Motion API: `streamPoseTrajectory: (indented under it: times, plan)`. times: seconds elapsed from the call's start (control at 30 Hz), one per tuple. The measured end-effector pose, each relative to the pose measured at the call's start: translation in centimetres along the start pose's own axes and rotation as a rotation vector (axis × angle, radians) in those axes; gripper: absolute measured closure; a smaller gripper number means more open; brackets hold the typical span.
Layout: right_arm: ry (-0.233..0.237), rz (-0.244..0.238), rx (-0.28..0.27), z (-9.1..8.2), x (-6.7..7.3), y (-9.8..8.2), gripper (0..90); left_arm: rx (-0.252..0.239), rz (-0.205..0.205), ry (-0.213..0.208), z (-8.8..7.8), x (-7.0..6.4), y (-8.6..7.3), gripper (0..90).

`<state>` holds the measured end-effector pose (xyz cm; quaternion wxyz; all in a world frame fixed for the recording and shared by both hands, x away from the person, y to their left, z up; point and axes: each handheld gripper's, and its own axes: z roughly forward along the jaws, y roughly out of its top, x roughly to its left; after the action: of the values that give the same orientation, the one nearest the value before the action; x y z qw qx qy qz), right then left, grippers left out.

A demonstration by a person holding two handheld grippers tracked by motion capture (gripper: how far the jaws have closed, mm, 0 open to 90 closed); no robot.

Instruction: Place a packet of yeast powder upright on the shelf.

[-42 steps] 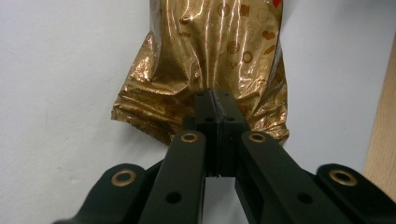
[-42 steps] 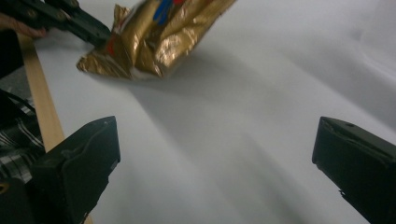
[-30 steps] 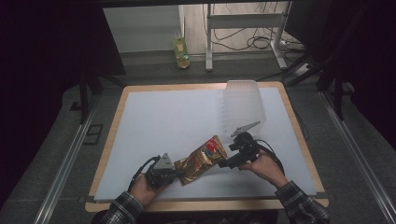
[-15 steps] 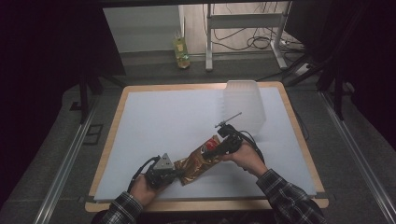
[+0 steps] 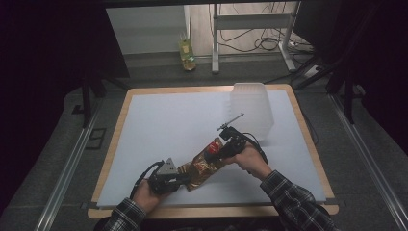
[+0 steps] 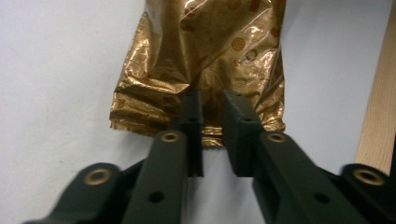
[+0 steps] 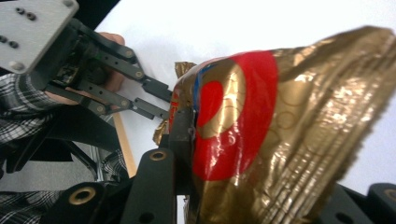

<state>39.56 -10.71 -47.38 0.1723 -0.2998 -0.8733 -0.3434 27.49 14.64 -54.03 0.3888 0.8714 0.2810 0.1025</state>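
While the gold bag (image 5: pixel 202 166) lies slanted near the front of the white surface (image 5: pixel 159 130), we see our left tongs (image 6: pixel 212 122) pinching its crimped bottom edge, seemingly to anchor that end. Our right tongs (image 5: pixel 215 149) sit at the opposite end, one jaw pressed against the red-printed foil and the other hidden behind it, so we cannot tell how firmly they grip; we judge the two holds stretch the bag between them. A clear tub (image 5: pixel 251 108) stands well behind

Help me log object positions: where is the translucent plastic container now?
In the high view the translucent plastic container stands at the far right of the white mat, beyond the right tongs and the gold snack bag.
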Motion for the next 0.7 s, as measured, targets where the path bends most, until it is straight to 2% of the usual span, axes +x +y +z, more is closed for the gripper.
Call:
streamPoseTrajectory:
  times: [0.03,0.17,0.3,0.7]
  plan:
    - [0.000,-0.006,-0.005,-0.1,0.1,0.0,69.3,0.002,0.015,0.013,-0.1,-0.1,0.1,71.6]
    - [-0.006,-0.036,-0.030,-0.8,0.4,0.2,69.9,-0.023,0.023,0.039,-0.5,-0.2,0.3,59.2]
    - [-0.017,-0.079,-0.041,-1.7,0.7,0.4,70.2,-0.056,0.009,0.057,-0.8,0.0,0.3,47.7]
    - [-0.085,-0.178,-0.083,-3.7,1.4,1.2,70.3,-0.109,-0.039,0.075,-1.2,0.6,0.3,26.6]
